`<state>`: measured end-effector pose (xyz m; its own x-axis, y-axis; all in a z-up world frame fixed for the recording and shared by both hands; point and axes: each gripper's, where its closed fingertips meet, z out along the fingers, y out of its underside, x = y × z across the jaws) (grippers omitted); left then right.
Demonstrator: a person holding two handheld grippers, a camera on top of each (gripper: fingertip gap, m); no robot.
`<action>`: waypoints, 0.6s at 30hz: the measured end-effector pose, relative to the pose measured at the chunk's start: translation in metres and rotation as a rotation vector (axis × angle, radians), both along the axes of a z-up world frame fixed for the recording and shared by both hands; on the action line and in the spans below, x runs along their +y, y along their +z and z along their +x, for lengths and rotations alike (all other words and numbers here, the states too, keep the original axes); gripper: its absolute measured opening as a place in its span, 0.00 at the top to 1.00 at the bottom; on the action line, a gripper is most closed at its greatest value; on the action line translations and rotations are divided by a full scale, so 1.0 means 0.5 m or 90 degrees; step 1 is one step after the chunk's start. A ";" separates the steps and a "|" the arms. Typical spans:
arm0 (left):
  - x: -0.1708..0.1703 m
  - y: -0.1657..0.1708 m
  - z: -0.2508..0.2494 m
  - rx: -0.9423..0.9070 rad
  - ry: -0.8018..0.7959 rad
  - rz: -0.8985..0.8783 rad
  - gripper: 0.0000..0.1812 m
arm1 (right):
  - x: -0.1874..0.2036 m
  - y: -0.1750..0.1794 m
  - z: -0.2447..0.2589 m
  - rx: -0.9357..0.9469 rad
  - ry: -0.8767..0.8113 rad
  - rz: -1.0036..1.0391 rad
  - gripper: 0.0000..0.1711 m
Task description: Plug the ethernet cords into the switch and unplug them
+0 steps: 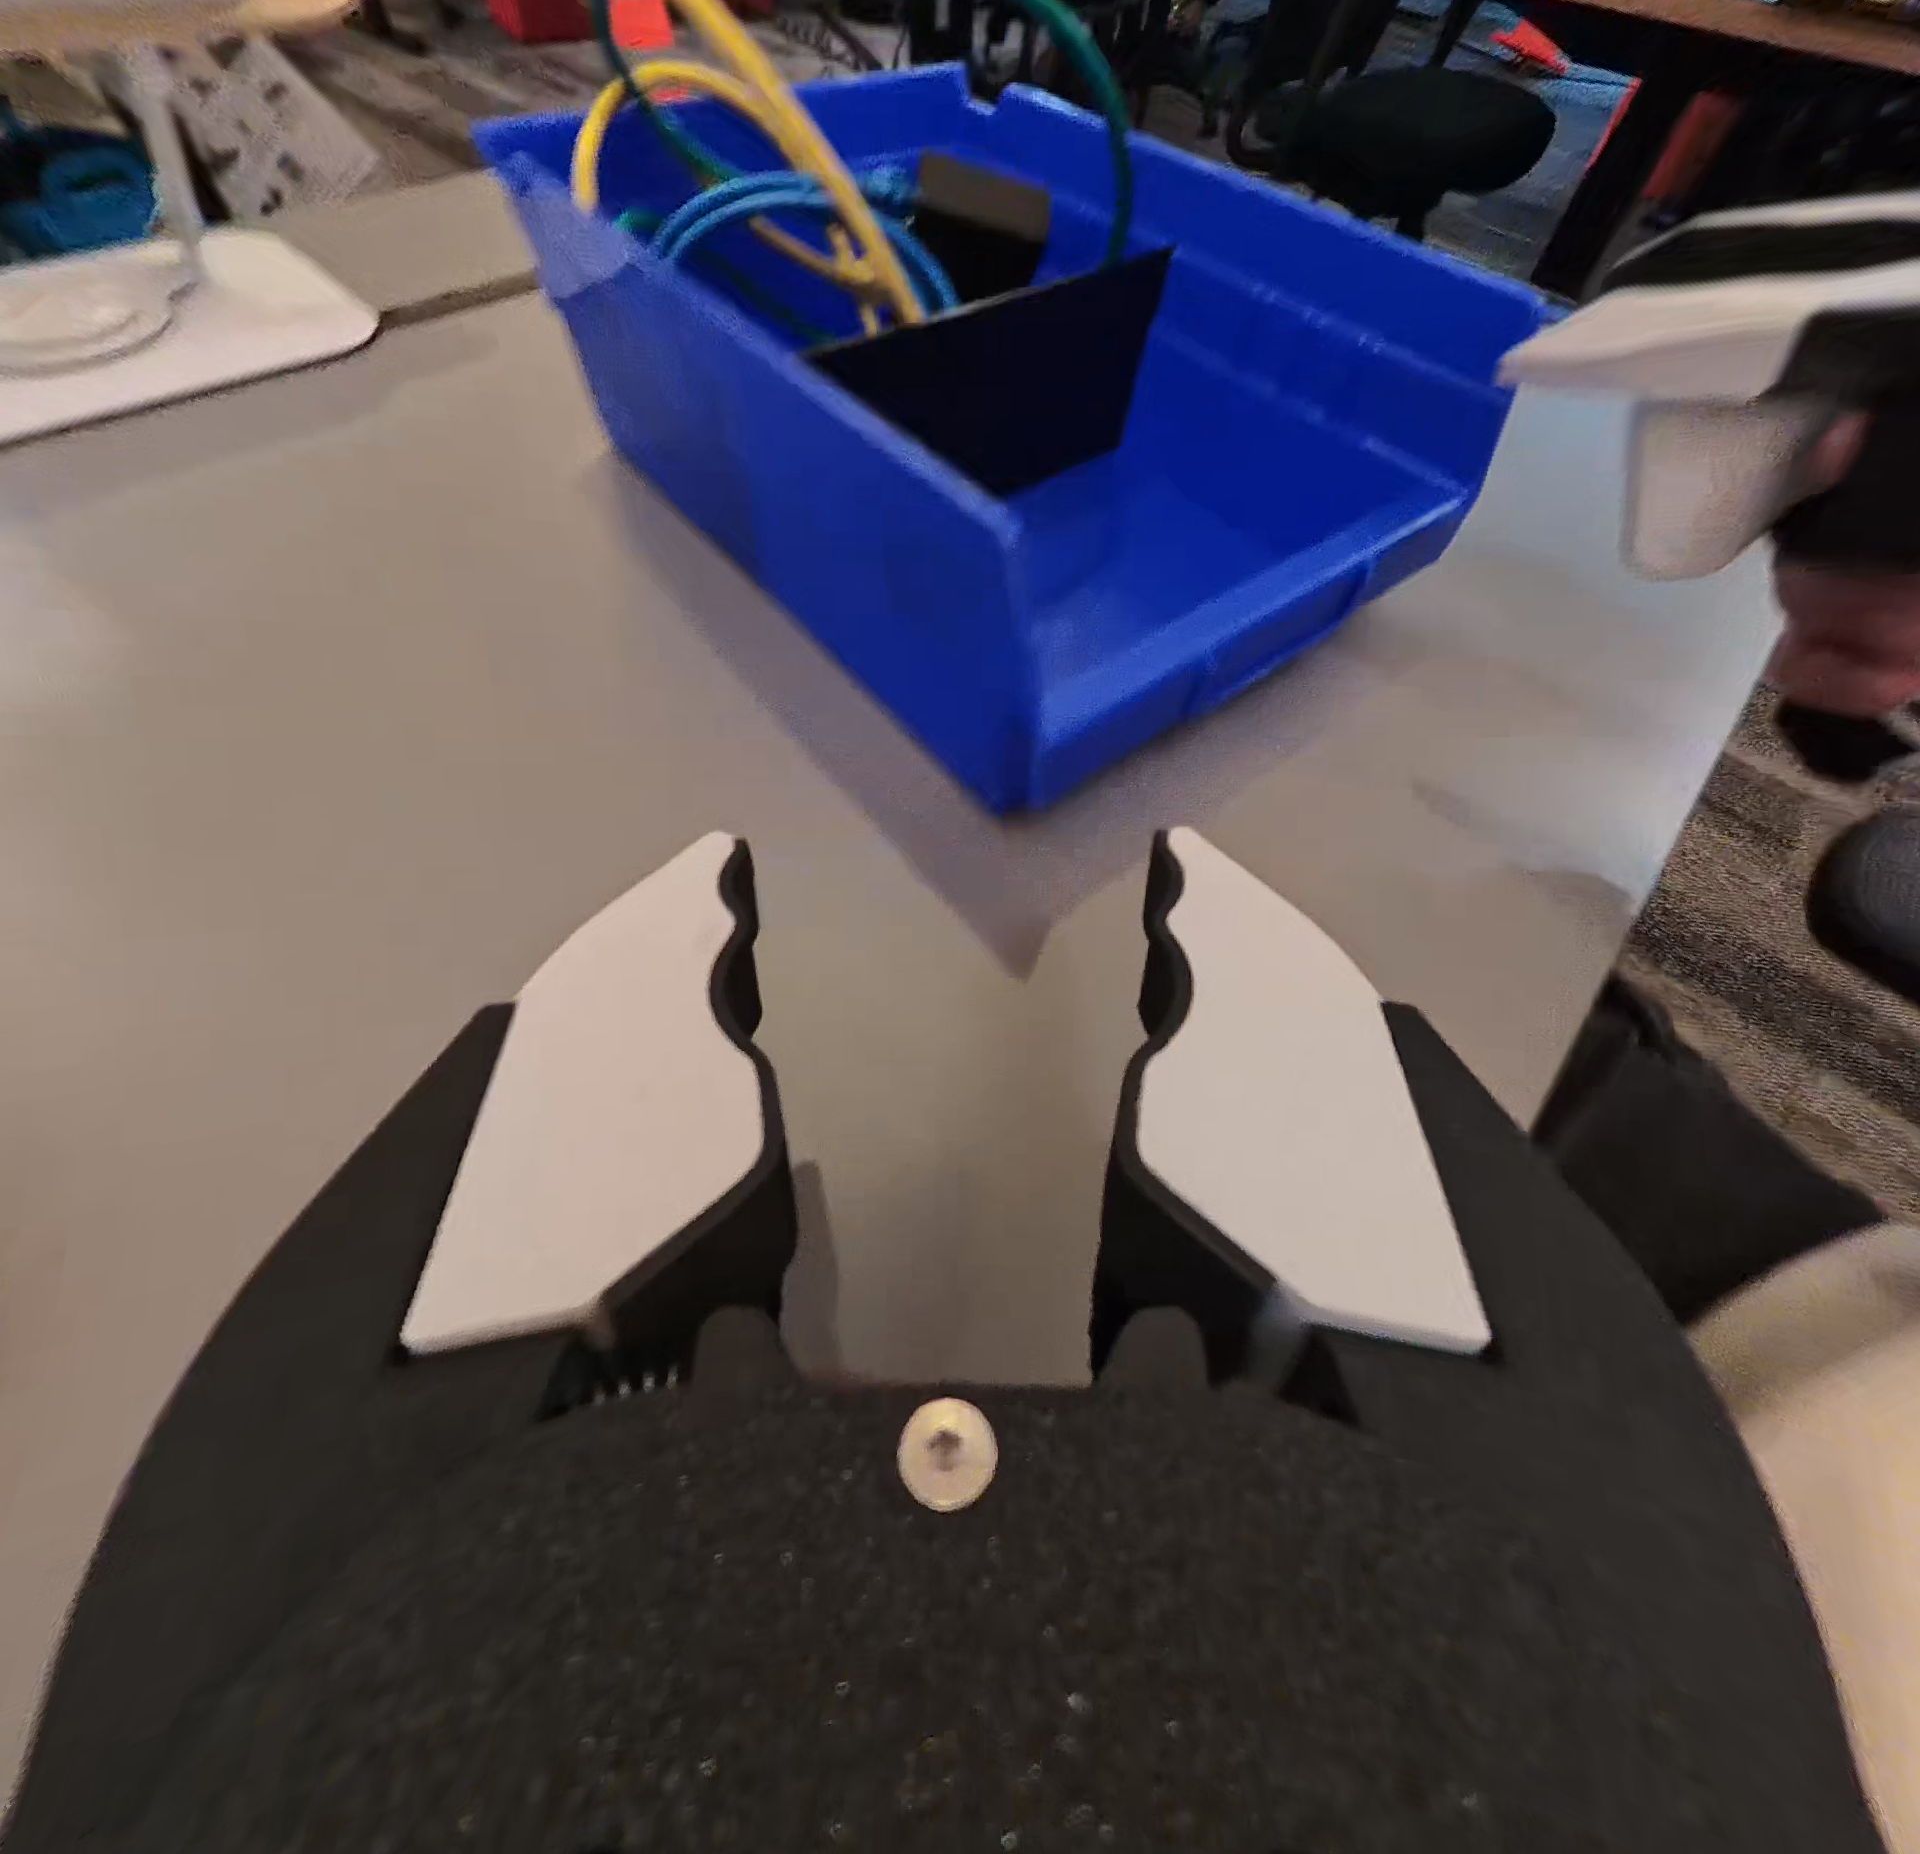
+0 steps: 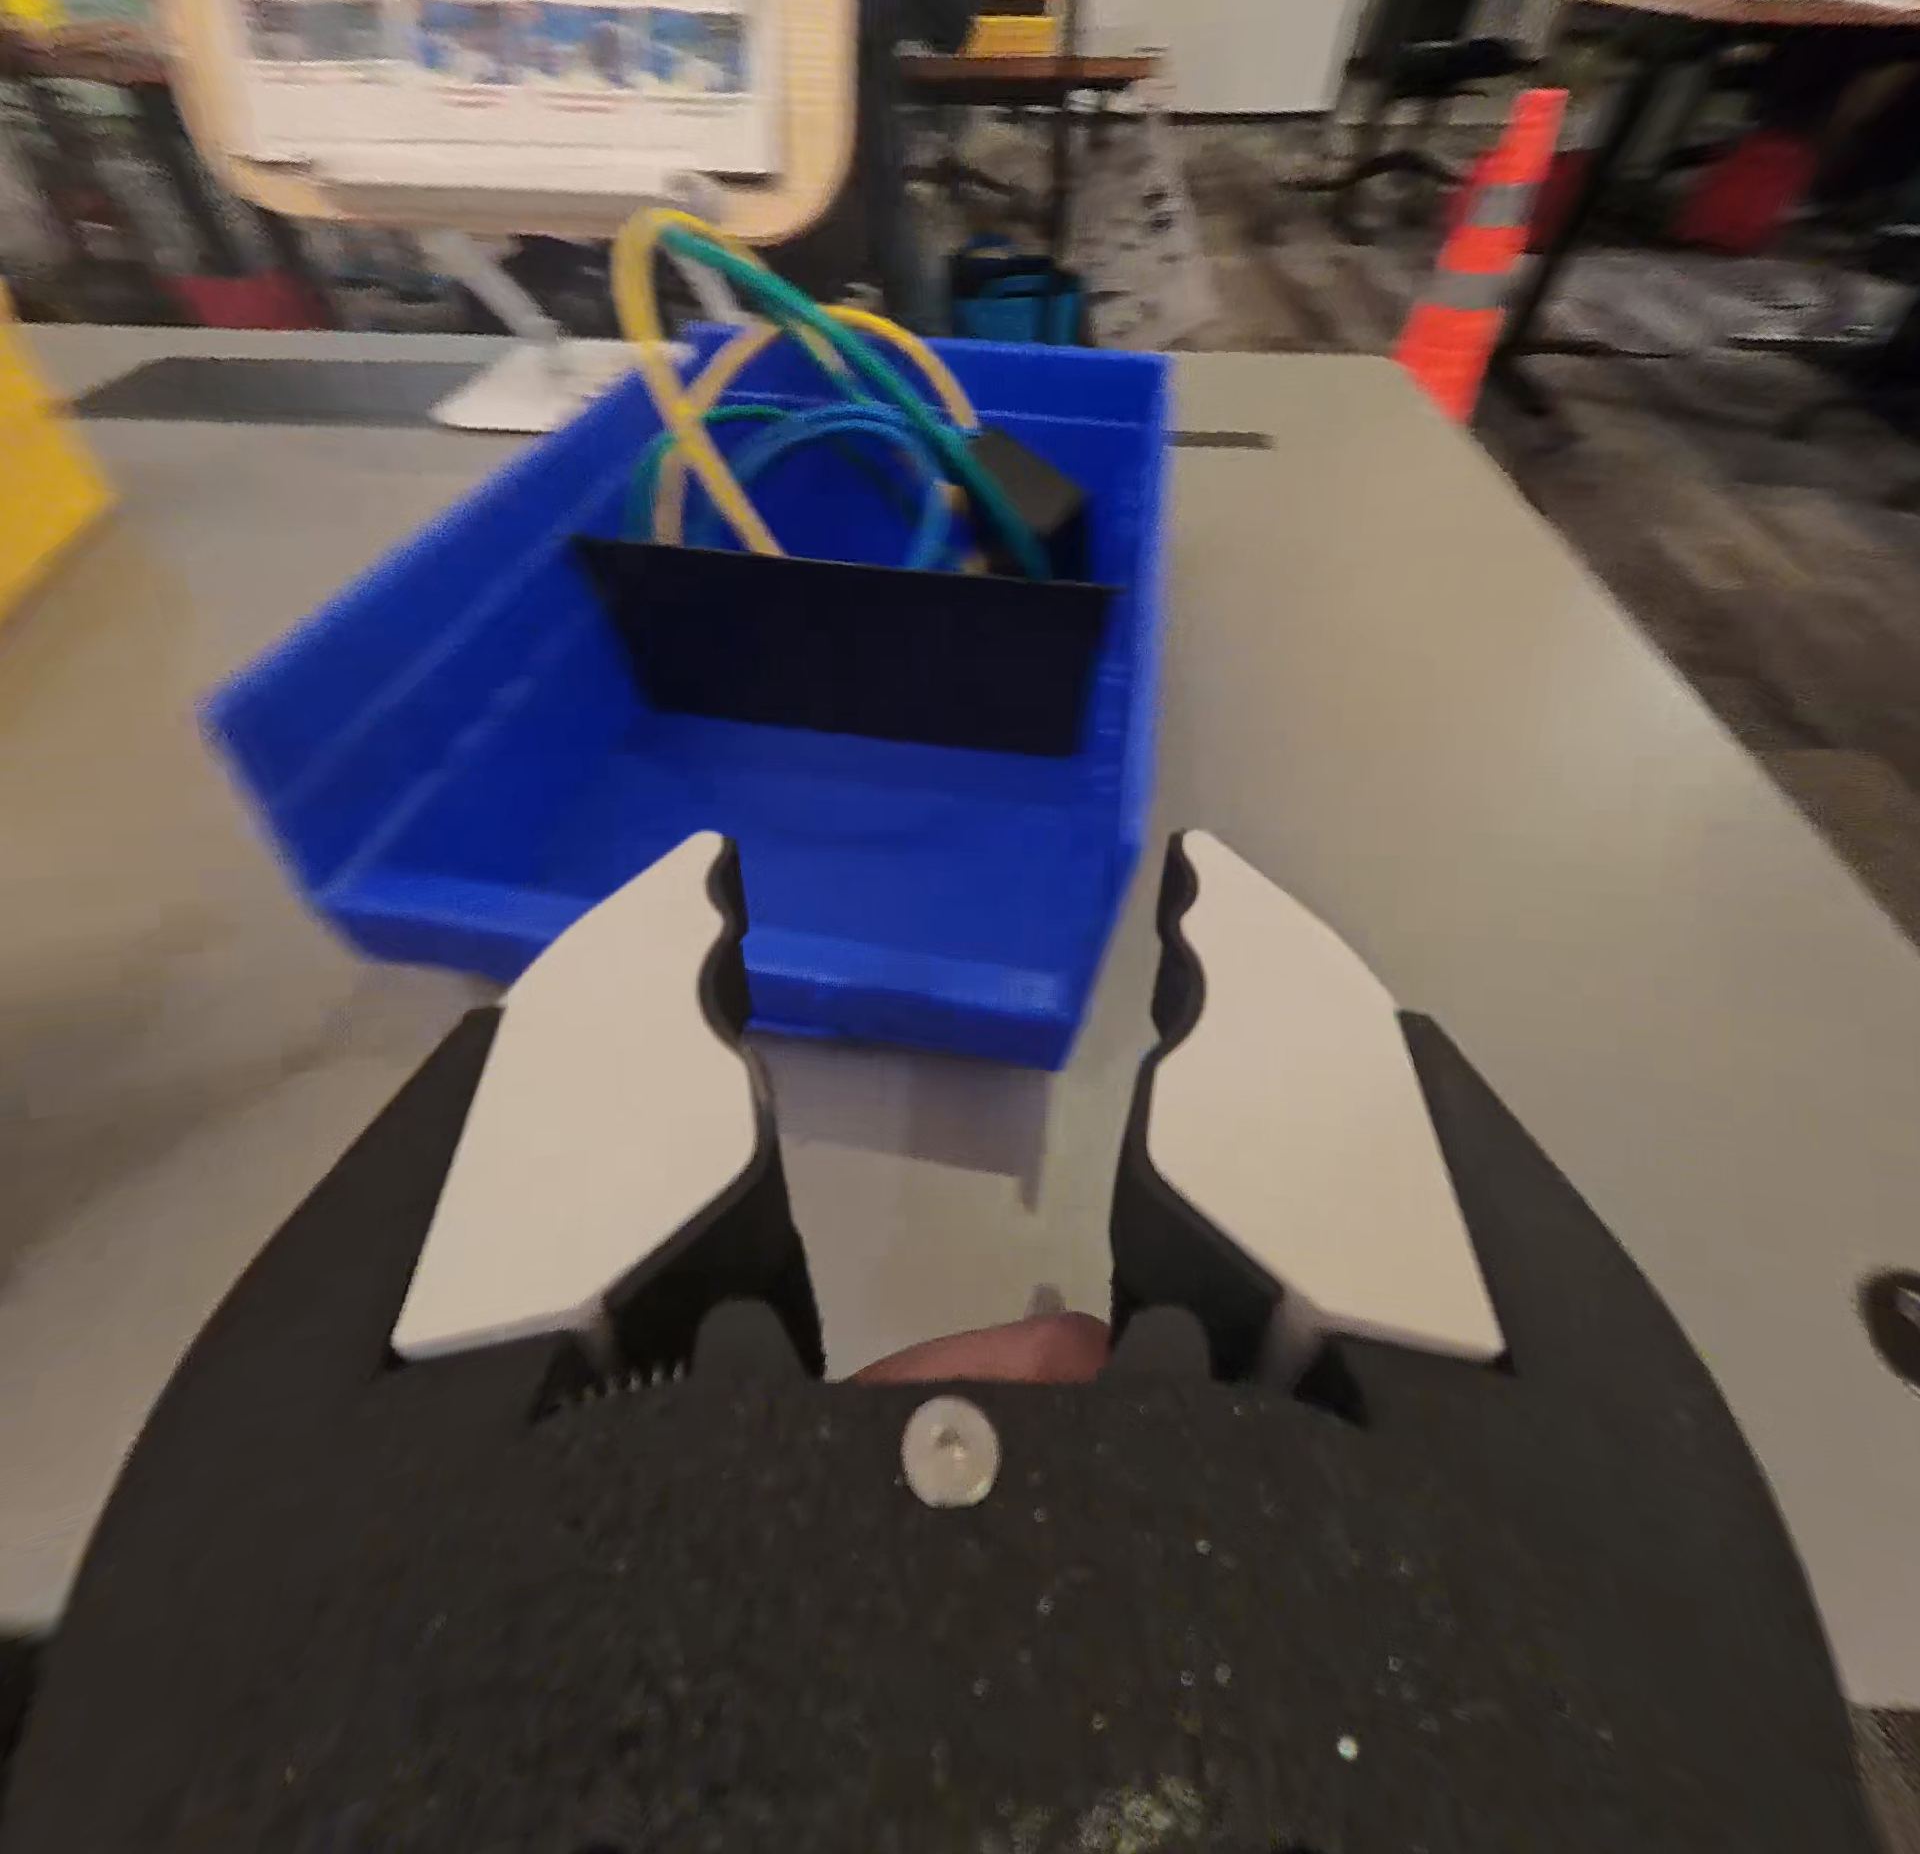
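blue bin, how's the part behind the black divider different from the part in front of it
In the blue bin, the compartment behind the black divider holds looping yellow cords, a green cord, blue cords and a small black box. The front compartment shows only bare floor. The cords arch above the bin's rim; nothing in front does. Both share the same blue walls.

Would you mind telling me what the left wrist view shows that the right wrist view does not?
Only the left wrist view shows the other, right tool at its right edge. Only the right wrist view shows an orange cone and a yellow object at the left edge. Both show the blue bin with its black divider, the coloured cords behind it, and the grey table.
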<state>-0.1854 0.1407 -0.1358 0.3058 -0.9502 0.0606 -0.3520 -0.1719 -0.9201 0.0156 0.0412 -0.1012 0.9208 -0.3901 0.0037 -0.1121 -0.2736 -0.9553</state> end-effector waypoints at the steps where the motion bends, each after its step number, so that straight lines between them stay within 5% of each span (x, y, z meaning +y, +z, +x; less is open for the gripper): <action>1: -0.003 0.005 0.041 -0.001 -0.005 0.011 0.59 | 0.002 -0.019 0.029 -0.001 -0.035 -0.019 0.56; 4: 0.012 0.006 0.152 0.006 0.019 0.015 0.60 | 0.025 -0.085 0.068 0.044 -0.070 -0.078 0.57; 7: 0.036 -0.039 0.199 0.067 0.059 -0.022 0.79 | 0.053 -0.130 0.080 0.085 -0.078 -0.105 0.64; 8: 0.046 -0.051 0.194 0.085 0.070 -0.006 0.87 | 0.066 -0.126 0.072 0.107 -0.061 -0.085 0.71; 12: 0.097 -0.046 0.145 0.101 0.141 0.042 0.92 | 0.087 -0.118 0.052 0.175 -0.078 -0.079 0.97; 18: 0.188 0.017 0.040 0.063 0.210 0.054 0.96 | 0.180 -0.038 -0.035 0.063 -0.054 -0.016 0.98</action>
